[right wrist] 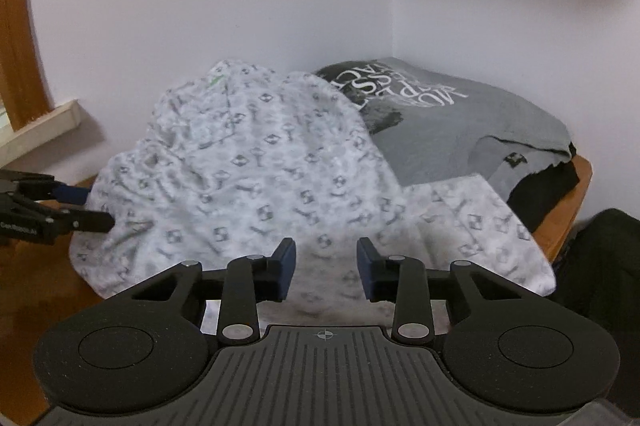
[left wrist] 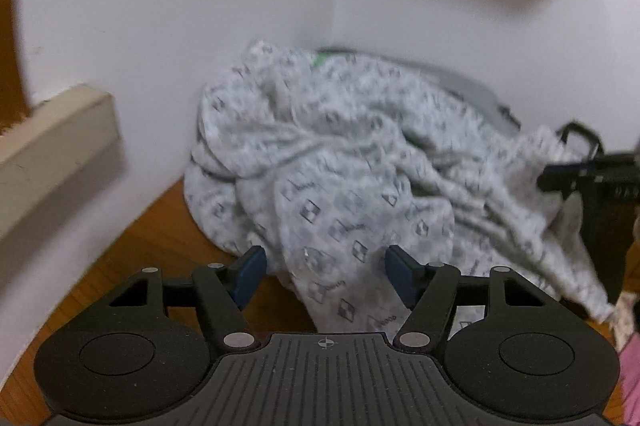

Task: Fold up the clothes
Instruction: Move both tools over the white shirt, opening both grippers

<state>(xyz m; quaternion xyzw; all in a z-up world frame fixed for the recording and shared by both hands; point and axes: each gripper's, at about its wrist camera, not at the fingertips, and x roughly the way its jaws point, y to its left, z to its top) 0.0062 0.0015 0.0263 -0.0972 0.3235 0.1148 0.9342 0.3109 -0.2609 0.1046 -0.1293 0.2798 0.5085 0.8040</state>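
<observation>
A crumpled white garment with a grey key-and-diamond print [left wrist: 340, 161] [right wrist: 248, 165] lies heaped on the wooden table [left wrist: 160, 238] against the white wall. My left gripper [left wrist: 325, 272] stands partly open at its near edge. A fold of the cloth lies between the blue pads, close to the right pad [left wrist: 400, 274] and apart from the left one. My right gripper [right wrist: 327, 266] is partly open over the garment's near-right part, with cloth under and between its pads; no firm pinch shows. Each gripper appears in the other's view, at the cloth's side: the right gripper [left wrist: 560, 177], the left gripper [right wrist: 94, 207].
A folded grey T-shirt with white lettering [right wrist: 460, 121] lies on a black garment [right wrist: 552, 181] in the back right corner. White walls close in the left and back. A beige ledge [left wrist: 56, 145] juts out at left. Pink cloth [left wrist: 632, 366] shows at the right edge.
</observation>
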